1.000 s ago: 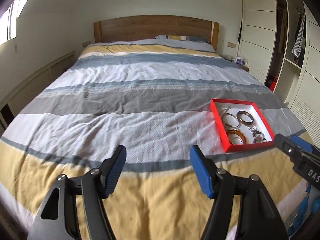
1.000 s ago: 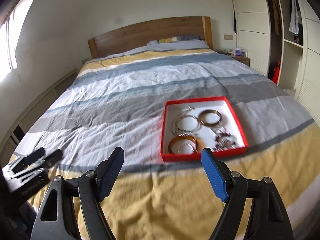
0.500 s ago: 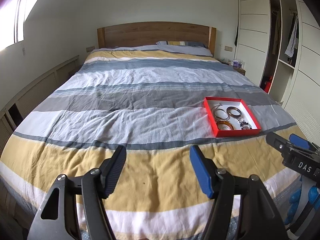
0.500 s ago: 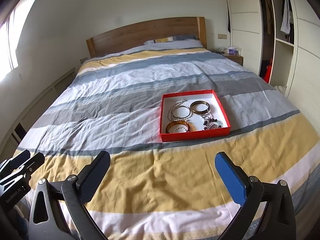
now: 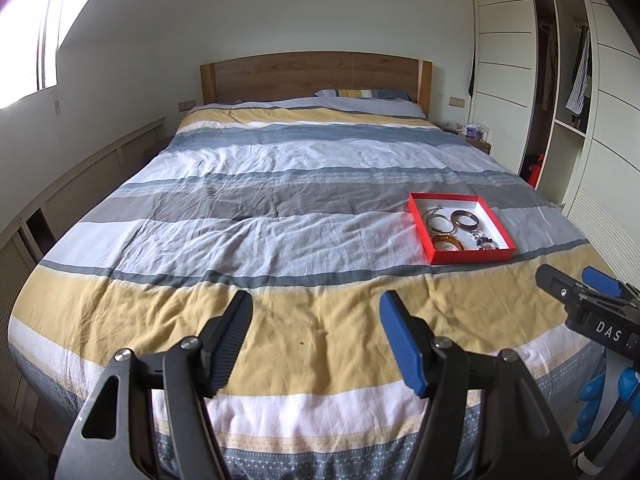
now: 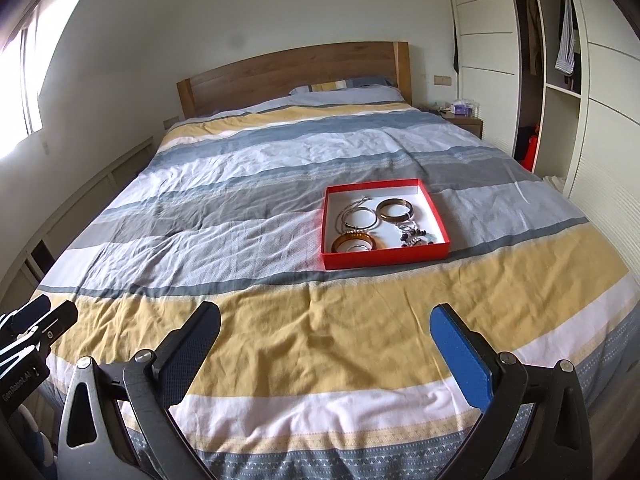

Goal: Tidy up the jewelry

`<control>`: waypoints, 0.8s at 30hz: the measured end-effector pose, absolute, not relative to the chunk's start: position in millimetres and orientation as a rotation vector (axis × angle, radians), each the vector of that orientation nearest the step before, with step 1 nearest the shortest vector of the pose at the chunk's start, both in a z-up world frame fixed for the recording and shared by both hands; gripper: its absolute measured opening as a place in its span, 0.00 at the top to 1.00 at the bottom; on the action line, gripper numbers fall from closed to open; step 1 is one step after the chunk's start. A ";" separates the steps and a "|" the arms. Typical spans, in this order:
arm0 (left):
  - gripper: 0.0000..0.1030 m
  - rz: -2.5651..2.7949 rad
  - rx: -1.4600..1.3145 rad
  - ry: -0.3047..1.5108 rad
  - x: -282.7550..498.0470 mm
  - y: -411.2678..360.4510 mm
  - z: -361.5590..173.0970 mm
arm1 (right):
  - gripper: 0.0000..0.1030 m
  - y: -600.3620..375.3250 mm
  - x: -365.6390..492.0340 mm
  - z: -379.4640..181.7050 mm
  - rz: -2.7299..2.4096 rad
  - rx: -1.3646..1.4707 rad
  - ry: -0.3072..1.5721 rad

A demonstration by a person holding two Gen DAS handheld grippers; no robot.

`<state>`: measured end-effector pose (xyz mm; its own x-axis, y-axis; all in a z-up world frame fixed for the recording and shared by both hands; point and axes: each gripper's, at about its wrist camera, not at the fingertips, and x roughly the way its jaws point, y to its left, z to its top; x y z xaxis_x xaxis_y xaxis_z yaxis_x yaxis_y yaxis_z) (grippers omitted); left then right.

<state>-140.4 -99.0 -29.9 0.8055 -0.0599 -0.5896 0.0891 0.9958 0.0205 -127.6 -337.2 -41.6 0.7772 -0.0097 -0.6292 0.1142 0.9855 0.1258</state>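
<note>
A red box (image 6: 385, 259) with a white inside lies on the striped bedspread, right of centre; it also shows in the left wrist view (image 5: 471, 256). It holds several bangles, among them an amber one (image 6: 354, 242), a silver one (image 6: 358, 217) and a brown one (image 6: 395, 209), plus a beaded piece (image 6: 416, 237). My left gripper (image 5: 316, 342) is open and empty, held over the foot of the bed. My right gripper (image 6: 326, 350) is wide open and empty, well short of the box.
The bed (image 5: 280, 208) fills the view, with a wooden headboard (image 5: 316, 76) and a pillow (image 5: 360, 94). A nightstand (image 6: 464, 120) and an open wardrobe (image 6: 556, 80) stand at the right. A low cabinet wall (image 5: 72, 200) runs along the left.
Both grippers have pulled back from the box toward the foot of the bed. The right gripper's jaws have opened wider. The box and its jewelry have not moved.
</note>
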 end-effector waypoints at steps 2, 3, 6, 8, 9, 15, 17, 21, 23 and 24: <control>0.38 -0.081 0.050 0.627 -143.0 -99.1 -30.1 | 0.00 -338.1 -130.6 -42.1 -0.073 0.159 0.677; 0.38 -0.081 0.051 0.628 -143.8 -99.2 -30.3 | 0.00 -338.1 -132.6 -42.2 -0.076 0.157 0.677; 0.38 -0.081 0.050 0.630 -146.8 -98.5 -30.7 | 0.00 -338.1 -136.4 -42.9 -0.083 0.152 0.680; 0.38 -0.081 0.049 0.631 -147.4 -98.6 -30.8 | 0.00 -338.2 -137.5 -42.9 -0.087 0.149 0.679; 0.38 -0.080 0.048 0.631 -146.8 -99.1 -31.0 | 0.00 -338.5 -138.1 -42.6 -0.089 0.147 0.678; 0.38 -0.084 0.045 0.634 -150.3 -95.1 -32.3 | 0.00 -338.6 -140.1 -42.7 -0.094 0.136 0.676; 0.38 -0.084 0.043 0.635 -151.5 -93.7 -32.9 | 0.00 -338.3 -140.6 -43.1 -0.095 0.133 0.677; 0.38 -0.085 0.040 0.637 -153.2 -90.8 -34.1 | 0.00 -337.4 -140.4 -44.2 -0.097 0.122 0.681; 0.38 -0.083 0.039 0.639 -153.5 -89.3 -36.0 | 0.00 -336.6 -140.2 -45.1 -0.097 0.116 0.683; 0.38 -0.081 0.037 0.640 -153.3 -88.0 -37.4 | 0.00 -336.2 -140.2 -45.7 -0.097 0.115 0.684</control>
